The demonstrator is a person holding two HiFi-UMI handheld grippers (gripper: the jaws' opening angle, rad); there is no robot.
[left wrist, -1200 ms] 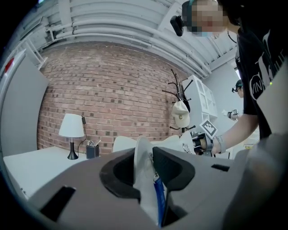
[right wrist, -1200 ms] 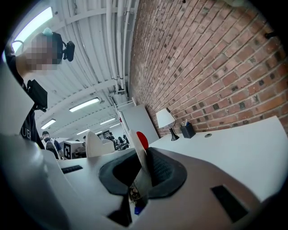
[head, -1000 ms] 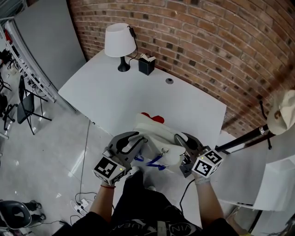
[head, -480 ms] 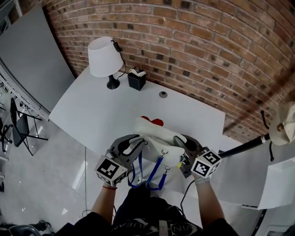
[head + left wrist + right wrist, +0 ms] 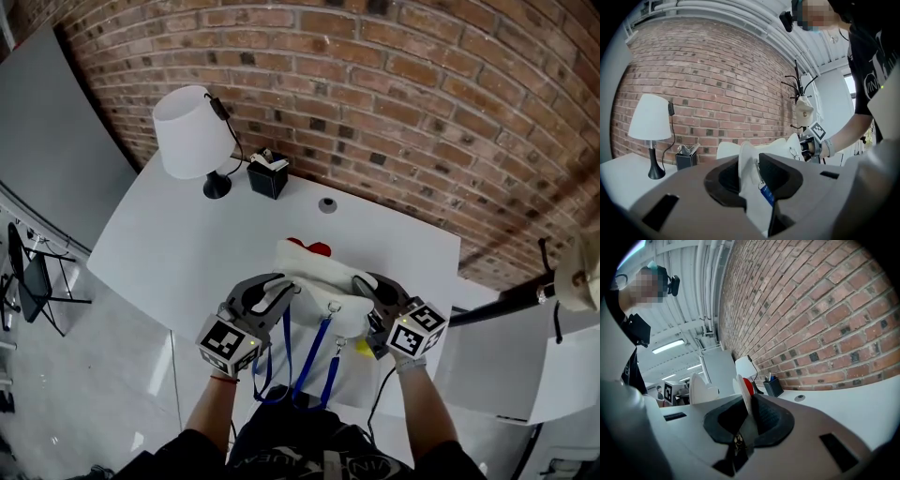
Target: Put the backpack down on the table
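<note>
Head view: the white backpack (image 5: pixel 319 274) is being held over the table (image 5: pixel 187 246) close to its near edge, and whether it is touching the tabletop is unclear. Blue straps (image 5: pixel 324 349) are dangling. Bare tabletop is stretching ahead toward the lamp (image 5: pixel 190 142).

Left gripper view: the left gripper (image 5: pixel 752 174) is pinching backpack fabric.

Right gripper view: the right gripper (image 5: pixel 746 417) is clamping the opposite side.

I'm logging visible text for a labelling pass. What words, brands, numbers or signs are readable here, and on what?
"IN": white letters on the person's black shirt, left gripper view; the rest is cut off.
Shirt print in the head view: too blurred to read.
Left cube and right cube: black-and-white square code patterns, no letters.
Backpack, lamp, black box: no readable print.
</note>
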